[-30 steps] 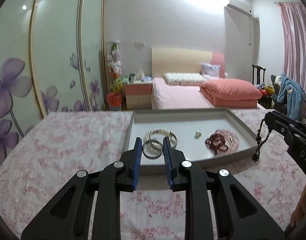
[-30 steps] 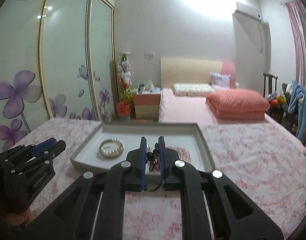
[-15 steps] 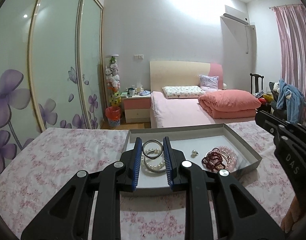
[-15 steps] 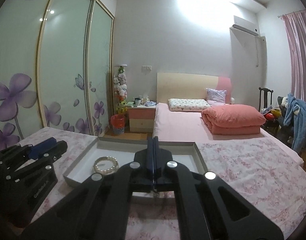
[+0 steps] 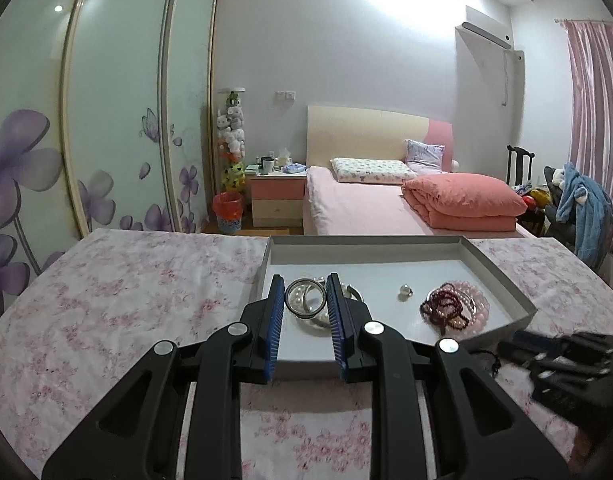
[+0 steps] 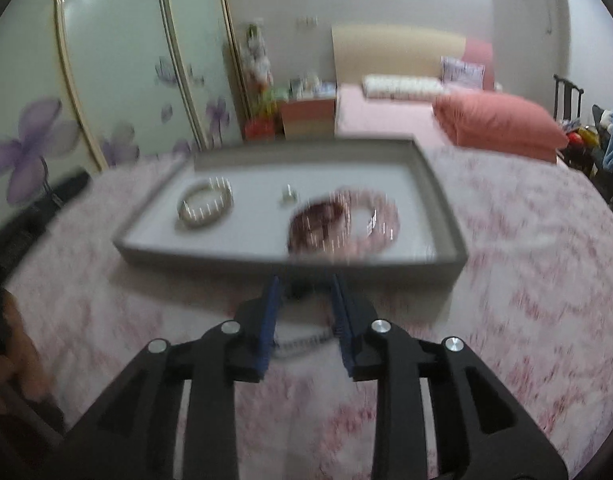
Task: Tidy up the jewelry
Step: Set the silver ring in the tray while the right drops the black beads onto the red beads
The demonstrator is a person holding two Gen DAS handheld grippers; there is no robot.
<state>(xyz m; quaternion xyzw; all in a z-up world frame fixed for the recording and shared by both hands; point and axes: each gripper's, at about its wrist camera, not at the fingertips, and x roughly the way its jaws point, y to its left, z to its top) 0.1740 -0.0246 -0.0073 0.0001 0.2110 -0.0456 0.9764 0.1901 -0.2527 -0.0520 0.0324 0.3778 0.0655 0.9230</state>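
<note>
I grip a metal bangle [image 5: 305, 298] in my left gripper [image 5: 305, 300] above the grey tray [image 5: 502, 280], pearl bracelet [image 5: 322, 318] just beyond, while my right gripper [image 6: 305, 300], jaws just opening, straddles a beaded strand [image 6: 296, 345] unpressed.

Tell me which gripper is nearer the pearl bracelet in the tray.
Left. The left gripper, holding a metal ring, hovers right above the pearl bracelet; the right gripper sits outside the tray, before its front wall.

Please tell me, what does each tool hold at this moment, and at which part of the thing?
The left tool grips a silver bangle by opposite sides of its rim. The right tool, its jaws just opening, holds nothing.
</note>
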